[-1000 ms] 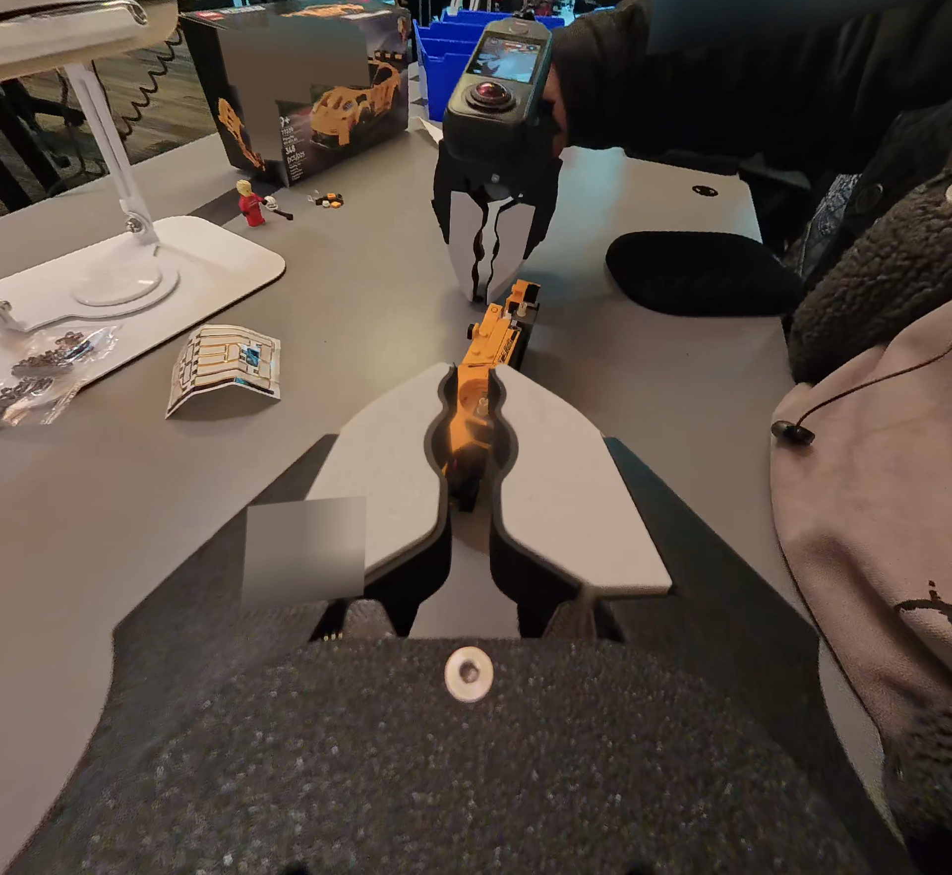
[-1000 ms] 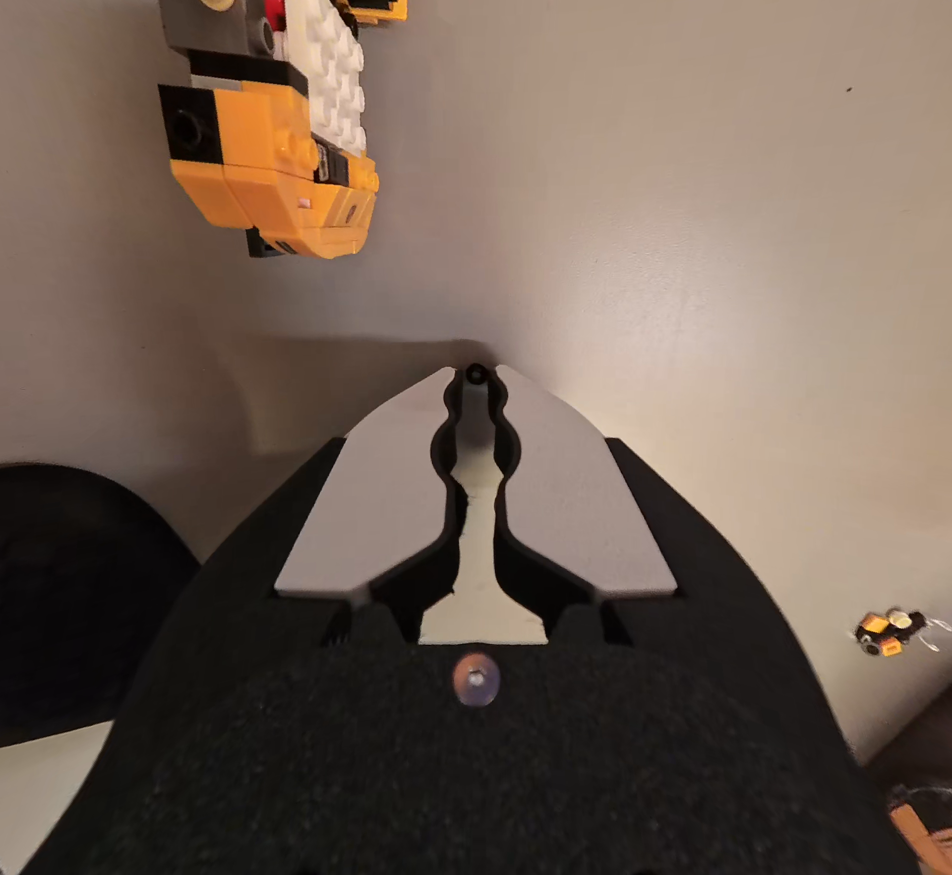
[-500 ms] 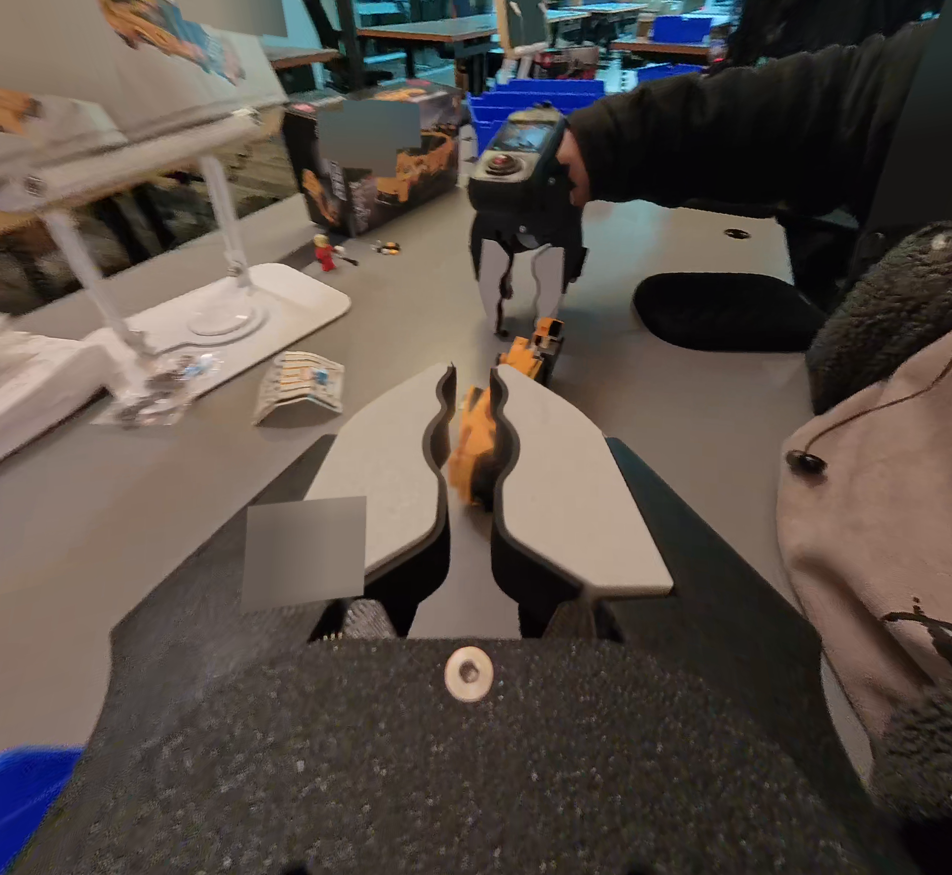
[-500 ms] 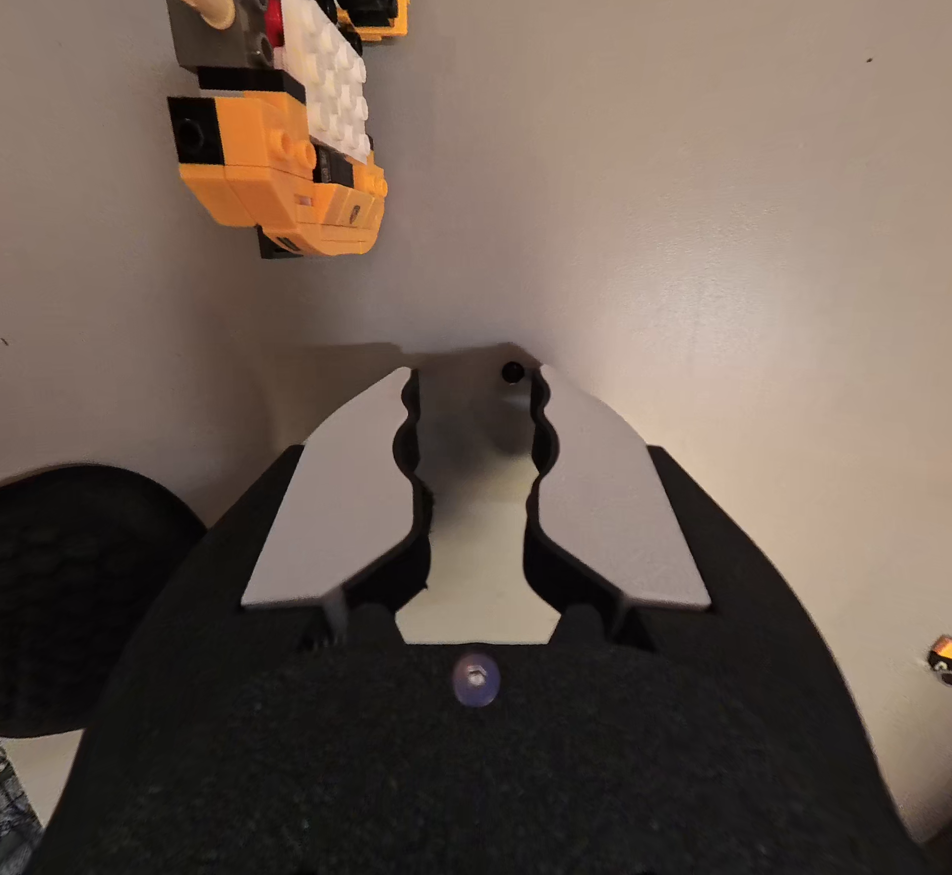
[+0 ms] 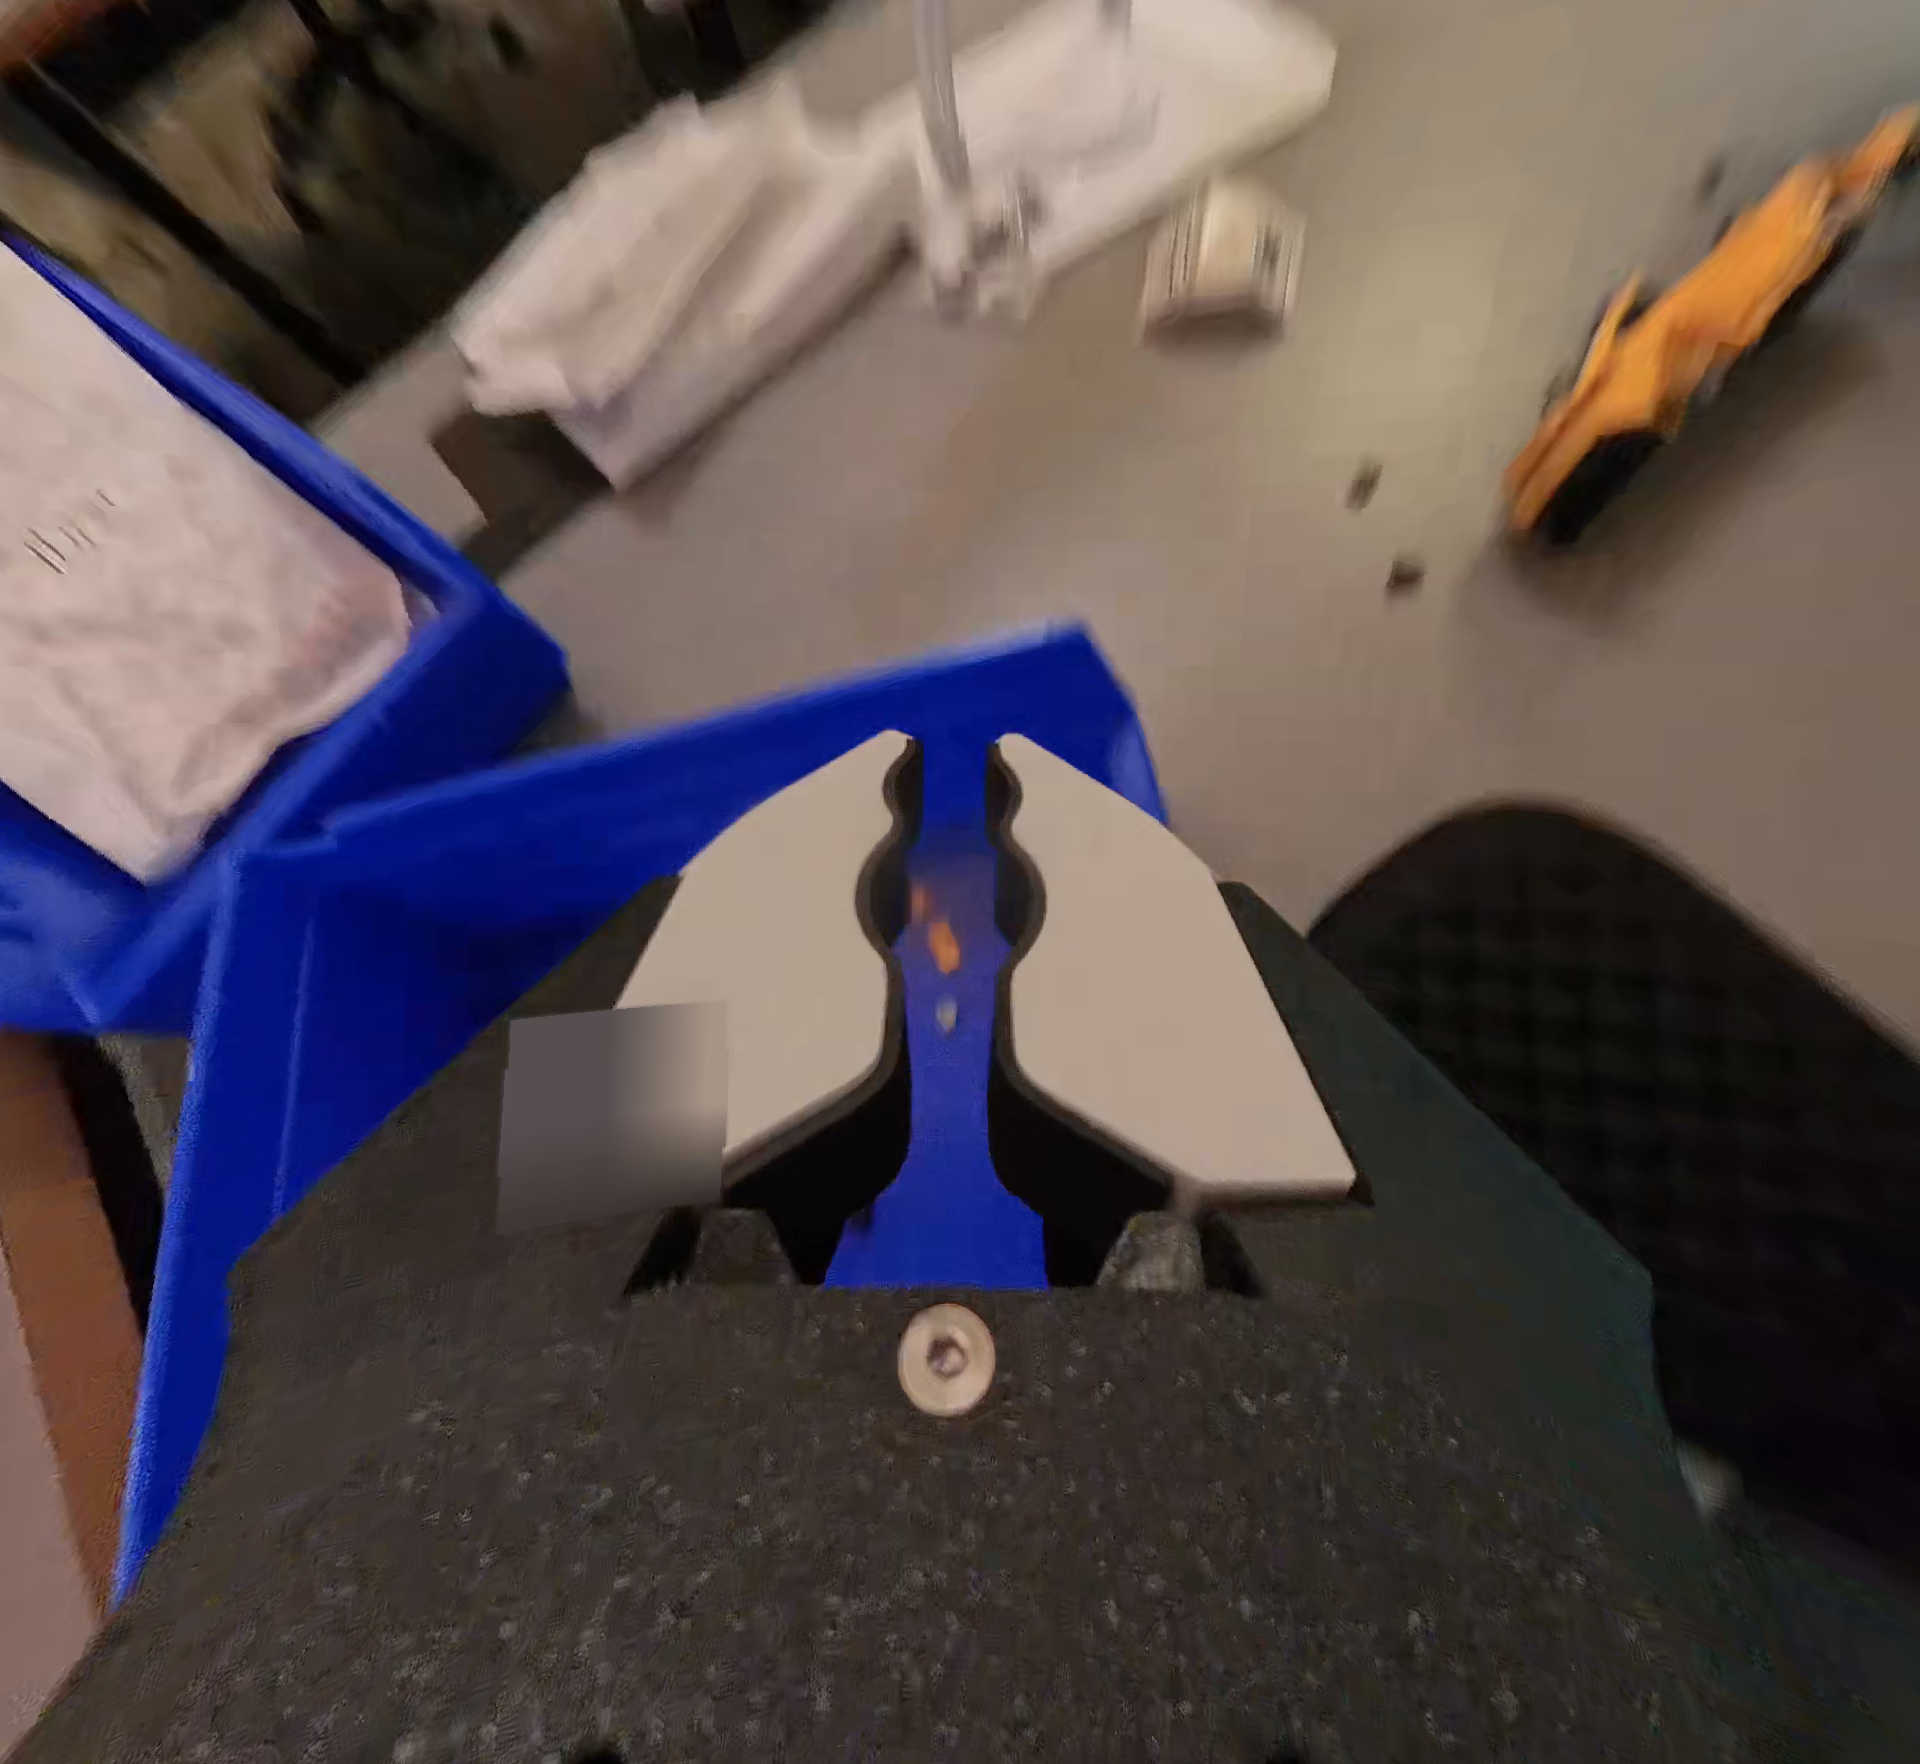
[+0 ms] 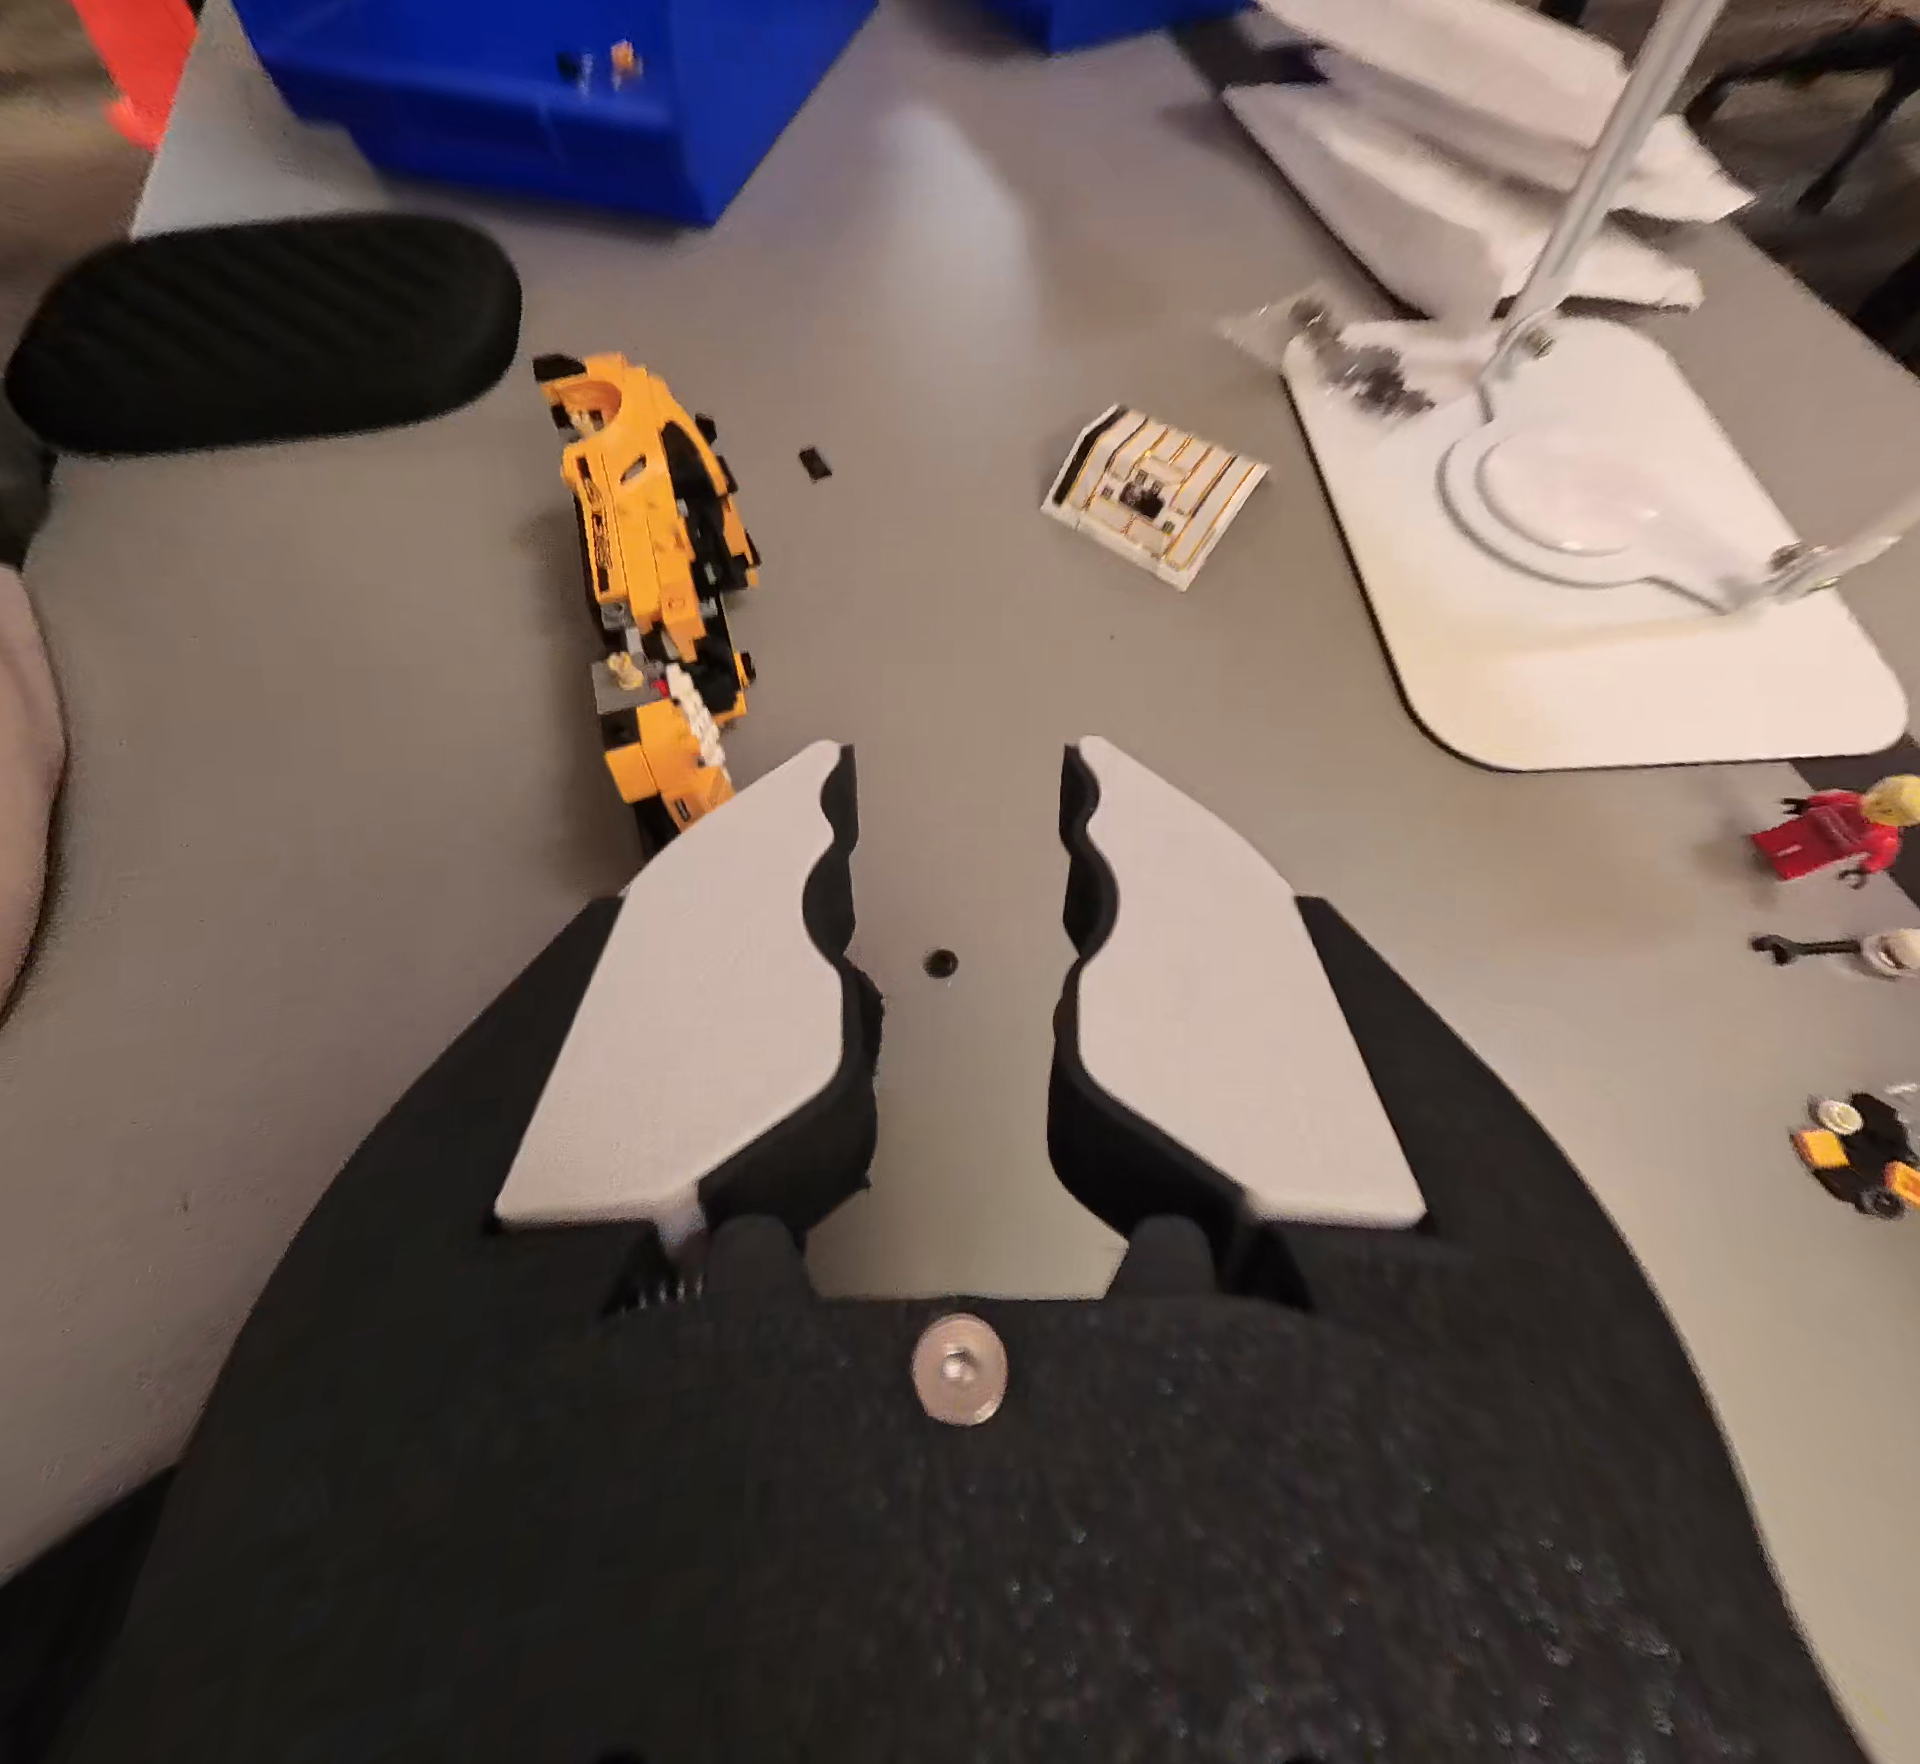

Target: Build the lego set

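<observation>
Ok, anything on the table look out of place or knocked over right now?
The orange car lies tipped on its side on the table, neither gripper holding it. The red minifigure also lies flat. A small black piece sits loose beside the car.

Orange and black lego car on grey table, blue bins behind car, black textured pad, white sheet with yellow lines, red minifigure

Glossy plastic car, smooth matt grey table, shiny blue plastic bins — ribbed black pad
</observation>
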